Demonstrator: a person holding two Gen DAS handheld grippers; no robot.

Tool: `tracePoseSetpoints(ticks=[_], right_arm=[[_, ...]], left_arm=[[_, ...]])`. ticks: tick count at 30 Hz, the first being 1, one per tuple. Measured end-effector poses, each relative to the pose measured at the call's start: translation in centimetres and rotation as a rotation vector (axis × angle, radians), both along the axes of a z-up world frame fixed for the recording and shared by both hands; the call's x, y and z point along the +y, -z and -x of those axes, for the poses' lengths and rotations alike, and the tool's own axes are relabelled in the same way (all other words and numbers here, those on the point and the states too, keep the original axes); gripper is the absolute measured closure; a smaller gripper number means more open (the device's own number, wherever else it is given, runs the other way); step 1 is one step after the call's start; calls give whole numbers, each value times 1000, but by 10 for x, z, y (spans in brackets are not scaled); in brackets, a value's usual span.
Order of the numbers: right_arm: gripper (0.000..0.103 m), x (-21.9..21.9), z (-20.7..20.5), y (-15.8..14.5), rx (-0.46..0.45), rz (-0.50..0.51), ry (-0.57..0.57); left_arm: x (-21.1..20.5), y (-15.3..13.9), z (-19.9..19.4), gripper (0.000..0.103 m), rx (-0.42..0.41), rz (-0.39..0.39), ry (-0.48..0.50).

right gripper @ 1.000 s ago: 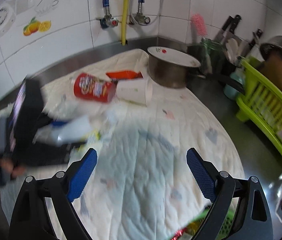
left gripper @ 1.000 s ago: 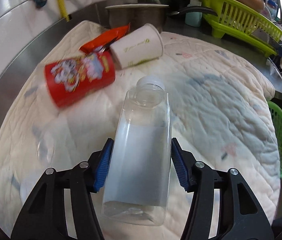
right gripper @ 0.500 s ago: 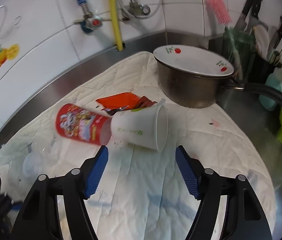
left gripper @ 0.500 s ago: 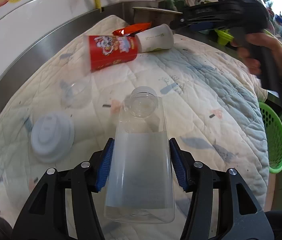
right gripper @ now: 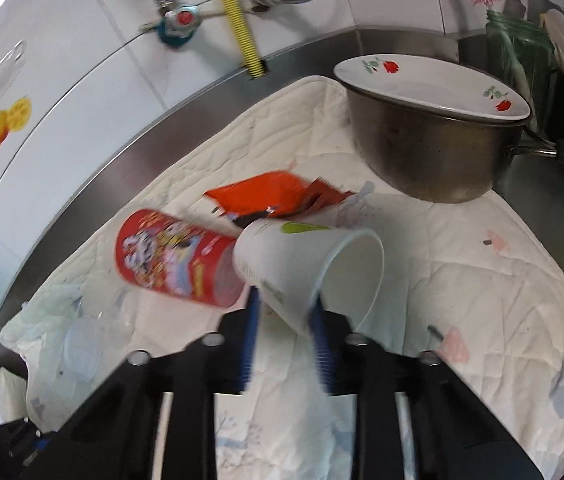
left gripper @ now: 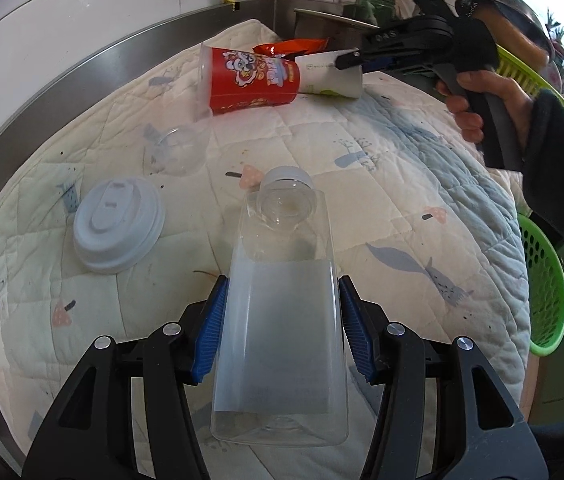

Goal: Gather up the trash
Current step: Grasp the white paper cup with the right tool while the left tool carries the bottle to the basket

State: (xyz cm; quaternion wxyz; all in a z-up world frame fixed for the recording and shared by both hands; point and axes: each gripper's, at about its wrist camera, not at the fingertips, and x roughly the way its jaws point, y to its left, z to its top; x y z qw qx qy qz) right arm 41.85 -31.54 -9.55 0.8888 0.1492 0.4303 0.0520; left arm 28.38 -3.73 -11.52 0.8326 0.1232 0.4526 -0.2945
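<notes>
My left gripper (left gripper: 282, 328) is shut on a clear plastic bottle (left gripper: 282, 320) with a white cap, held above the quilted cloth (left gripper: 422, 184). My right gripper (right gripper: 286, 320) has closed on the side of a white paper cup (right gripper: 314, 268) that lies on its side; it also shows in the left wrist view (left gripper: 346, 64) at the cup (left gripper: 330, 76). A red snack can (right gripper: 174, 260) lies against the cup's base, also seen from the left wrist (left gripper: 250, 80). A red wrapper (right gripper: 274, 196) lies behind them.
A white cup lid (left gripper: 118, 224) and a clear dome lid (left gripper: 178, 150) lie on the cloth at the left. A green basket (left gripper: 542, 288) hangs off the right edge. A steel pot (right gripper: 430, 156) topped by a plate stands at the back, with a green dish rack (left gripper: 522, 68) beyond.
My right gripper moved in to the white cup and closed around it. My left gripper, still holding the bottle, pulled back a little from the trash pile.
</notes>
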Motion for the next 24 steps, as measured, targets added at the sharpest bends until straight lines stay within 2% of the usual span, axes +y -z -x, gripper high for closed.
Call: tracePoseSetpoints(ticks=[3,7,11,18,24], right_arm=[[100,10,16,-6,-18,3,-5],[100,22,45,-17,-45,32,-3],[100,33,92,-32,-59,84,-2],[100,29,202,-58,-95,126,75],[99,12,297,-56,-62,201,168]], left_arm=[[0,0,3,50,-1,-2,-11],[0,-4,8,50,-1,7,-22],[0,-9,18,50,-7,17,-21],[-9,-23,44,50,-29,56,-1],[-27,-34,73,50,-42,79,47]])
